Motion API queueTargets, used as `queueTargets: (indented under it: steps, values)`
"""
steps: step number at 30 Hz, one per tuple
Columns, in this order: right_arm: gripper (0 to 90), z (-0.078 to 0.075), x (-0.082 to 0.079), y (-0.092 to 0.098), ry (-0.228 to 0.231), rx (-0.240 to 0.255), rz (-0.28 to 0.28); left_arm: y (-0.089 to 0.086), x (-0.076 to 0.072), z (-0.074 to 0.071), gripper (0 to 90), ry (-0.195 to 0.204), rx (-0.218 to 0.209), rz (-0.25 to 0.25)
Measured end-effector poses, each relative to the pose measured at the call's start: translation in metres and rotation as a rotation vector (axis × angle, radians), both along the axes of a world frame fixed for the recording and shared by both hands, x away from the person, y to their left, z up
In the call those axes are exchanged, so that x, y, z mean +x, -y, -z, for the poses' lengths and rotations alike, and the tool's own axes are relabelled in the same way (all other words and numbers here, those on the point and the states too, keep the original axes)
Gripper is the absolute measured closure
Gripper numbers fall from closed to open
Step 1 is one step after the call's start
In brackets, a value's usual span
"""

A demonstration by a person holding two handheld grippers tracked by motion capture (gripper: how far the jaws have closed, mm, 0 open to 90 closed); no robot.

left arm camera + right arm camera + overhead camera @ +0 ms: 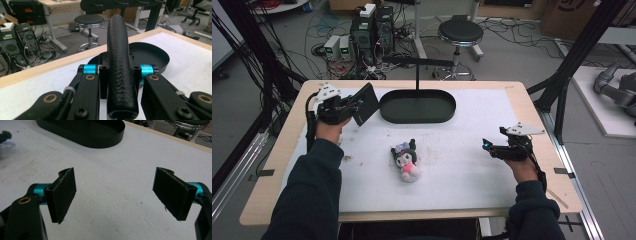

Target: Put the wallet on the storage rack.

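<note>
in the left gripper view the jaws of the left hand-held gripper (pixel 122 75) are hidden behind a black textured wallet (pixel 121 72) seen edge-on, its near end cut off by the bottom border; they are clamped on it. from the high view the same wallet (pixel 366 104) is a dark flat slab at about 10 o'clock on the tabletop (pixel 472 170), its long axis tilted up toward 1 o'clock; what it is made of is hard to make out. the right hand-held gripper (pixel 490 146) sits at 3 o'clock, pointing toward 9 o'clock, and its pads (pixel 63 195) stand wide apart, holding nothing. a plush toy (pixel 407 161) lies near the centre, head toward 12 o'clock; only a dark tuft of it (pixel 5 135) shows at the right gripper view's left border. a black oval tray (pixel 418 107) lies at 12 o'clock, with a thin post rising from its far side.
</note>
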State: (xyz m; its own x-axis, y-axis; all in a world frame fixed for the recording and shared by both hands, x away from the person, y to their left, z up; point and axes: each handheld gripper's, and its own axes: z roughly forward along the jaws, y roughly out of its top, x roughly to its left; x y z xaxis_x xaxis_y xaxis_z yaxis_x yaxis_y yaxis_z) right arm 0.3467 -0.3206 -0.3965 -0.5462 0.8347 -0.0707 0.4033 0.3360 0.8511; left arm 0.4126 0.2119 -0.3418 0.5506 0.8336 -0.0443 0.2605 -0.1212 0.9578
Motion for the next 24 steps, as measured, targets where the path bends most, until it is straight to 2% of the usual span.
queueTargets:
  steps: [3,8,9,14,17,20,22,24]
  values:
    - [19.1,0.000,0.000,0.000,-0.002,0.006,0.003,0.011,0.016,-0.001,76.9,-0.013,0.021,0.018]
    - [19.1,0.000,0.000,0.001,-0.001,0.010,0.001,0.031,0.039,0.003,76.9,-0.010,0.052,0.015]
    - [19.1,0.000,0.000,0.001,-0.001,0.010,0.001,0.034,0.042,0.005,76.9,0.008,0.046,0.012]
    - [19.1,0.000,0.000,0.003,-0.001,0.015,0.003,0.047,0.060,0.016,76.9,-0.012,0.053,-0.003]
    - [19.1,0.000,-0.001,0.003,-0.005,0.021,0.005,0.056,0.072,0.015,77.0,0.001,0.050,0.004]
    - [19.1,0.001,0.000,0.004,-0.008,0.021,0.006,0.065,0.085,0.016,77.0,-0.011,0.081,0.004]
    - [19.1,0.001,0.000,0.004,-0.008,0.025,0.005,0.068,0.092,0.022,77.0,-0.006,0.075,0.002]
    - [19.1,0.001,-0.001,0.005,-0.009,0.026,0.006,0.071,0.099,0.028,77.0,-0.012,0.105,0.004]
